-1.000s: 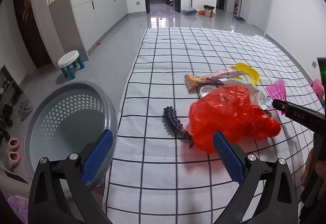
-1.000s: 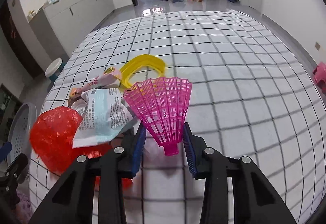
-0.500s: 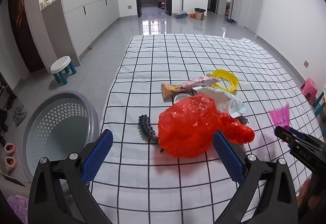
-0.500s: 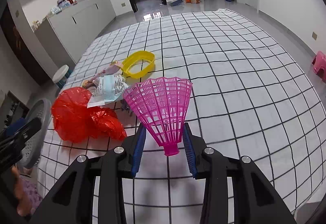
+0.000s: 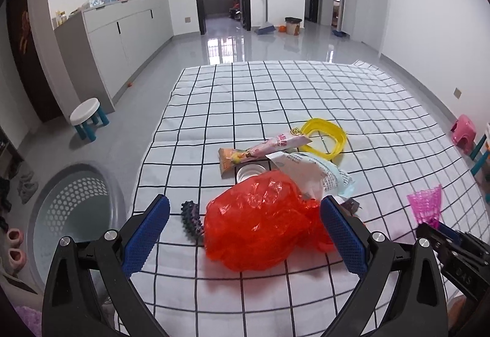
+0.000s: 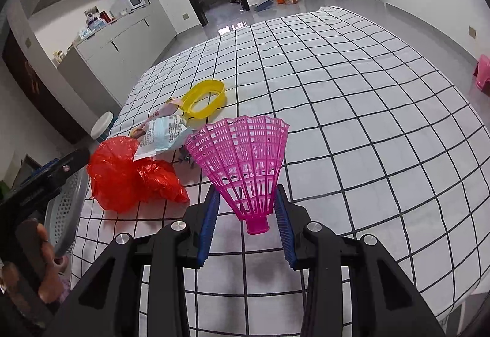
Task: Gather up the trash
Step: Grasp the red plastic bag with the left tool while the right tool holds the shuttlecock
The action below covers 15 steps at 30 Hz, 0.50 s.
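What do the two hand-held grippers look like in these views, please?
Both match: the left hand-held gripper and the right hand-held gripper have matte black angular plastic frames with silver round bolt heads at the joints. Each has two fingers faced with blue cross-hatched pads. No cables or sleeves show. Faint embossed lettering marks the right one's body in the left view, too small to read.
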Each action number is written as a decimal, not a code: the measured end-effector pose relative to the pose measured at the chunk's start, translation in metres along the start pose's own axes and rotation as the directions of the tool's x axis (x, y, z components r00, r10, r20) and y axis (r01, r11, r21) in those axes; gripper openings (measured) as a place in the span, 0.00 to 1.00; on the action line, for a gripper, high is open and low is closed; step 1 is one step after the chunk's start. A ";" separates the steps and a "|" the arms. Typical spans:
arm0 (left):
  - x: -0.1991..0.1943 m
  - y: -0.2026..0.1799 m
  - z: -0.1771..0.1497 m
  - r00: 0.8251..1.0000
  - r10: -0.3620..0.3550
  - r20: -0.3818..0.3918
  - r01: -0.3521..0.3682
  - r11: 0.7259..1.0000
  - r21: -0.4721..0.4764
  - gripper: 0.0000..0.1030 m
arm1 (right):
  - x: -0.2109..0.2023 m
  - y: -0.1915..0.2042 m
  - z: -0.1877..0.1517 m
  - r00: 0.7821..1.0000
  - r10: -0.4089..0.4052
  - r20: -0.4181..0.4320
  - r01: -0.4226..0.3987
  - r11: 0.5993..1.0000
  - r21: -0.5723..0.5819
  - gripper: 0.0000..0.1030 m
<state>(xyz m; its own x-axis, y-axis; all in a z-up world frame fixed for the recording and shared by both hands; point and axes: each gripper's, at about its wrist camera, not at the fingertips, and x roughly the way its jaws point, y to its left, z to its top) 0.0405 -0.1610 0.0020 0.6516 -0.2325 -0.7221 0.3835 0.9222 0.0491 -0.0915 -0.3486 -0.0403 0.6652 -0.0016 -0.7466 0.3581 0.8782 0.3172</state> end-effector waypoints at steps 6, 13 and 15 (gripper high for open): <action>0.022 -0.005 -0.005 0.999 0.011 -0.034 -0.010 1.000 0.014 0.94 | 0.000 -0.004 -0.002 1.000 0.012 -0.002 -0.012 1.000 0.007 0.35; 0.042 -0.005 -0.017 0.994 -0.023 -0.104 0.023 1.000 0.001 0.65 | 0.003 -0.004 -0.004 1.000 0.019 -0.013 -0.019 1.000 0.009 0.35; 0.042 -0.004 -0.021 0.992 -0.047 -0.113 0.047 0.999 -0.005 0.54 | 0.004 -0.002 -0.004 1.000 0.018 -0.015 -0.018 1.000 0.006 0.35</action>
<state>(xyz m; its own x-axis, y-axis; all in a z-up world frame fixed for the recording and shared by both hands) 0.0529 -0.1685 -0.0430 0.5545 -0.2394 -0.7970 0.4107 0.9117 0.0119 -0.0922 -0.3489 -0.0458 0.6617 0.0211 -0.7495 0.3503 0.8751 0.3339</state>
